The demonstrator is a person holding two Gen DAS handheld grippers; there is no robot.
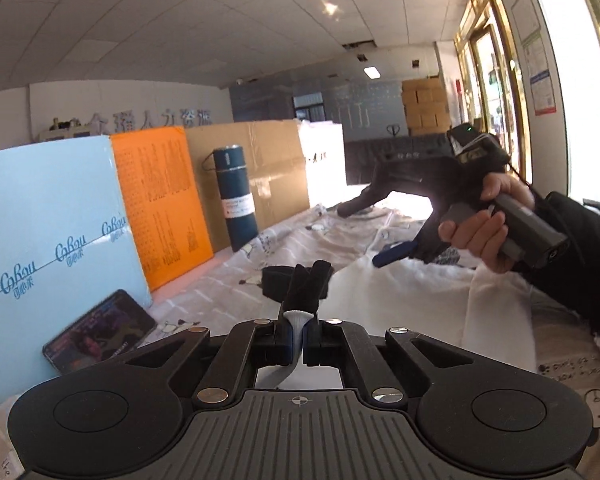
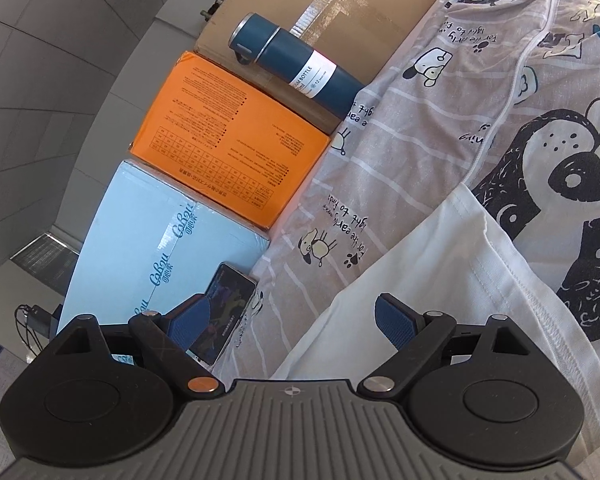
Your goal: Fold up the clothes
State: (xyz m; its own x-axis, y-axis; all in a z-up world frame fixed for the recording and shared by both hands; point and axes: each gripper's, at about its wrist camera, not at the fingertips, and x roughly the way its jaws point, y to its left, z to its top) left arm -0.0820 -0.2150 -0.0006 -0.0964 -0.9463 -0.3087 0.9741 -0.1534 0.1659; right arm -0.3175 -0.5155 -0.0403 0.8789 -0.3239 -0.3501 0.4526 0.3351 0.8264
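left gripper (image 1: 298, 334): jaws clamped on white cloth, likely the white shirt (image 2: 440, 280)
right gripper (image 2: 300, 320): jaws apart, over shirt edge
bedsheet (image 2: 400, 128): under shirt

Left wrist faces across room; right wrist looks down; both share bottle (image 1: 236, 196).

claw (image 2: 300, 320): black linkage, blue ribbed pads, brass screws | sleeve (image 1: 580, 256): black
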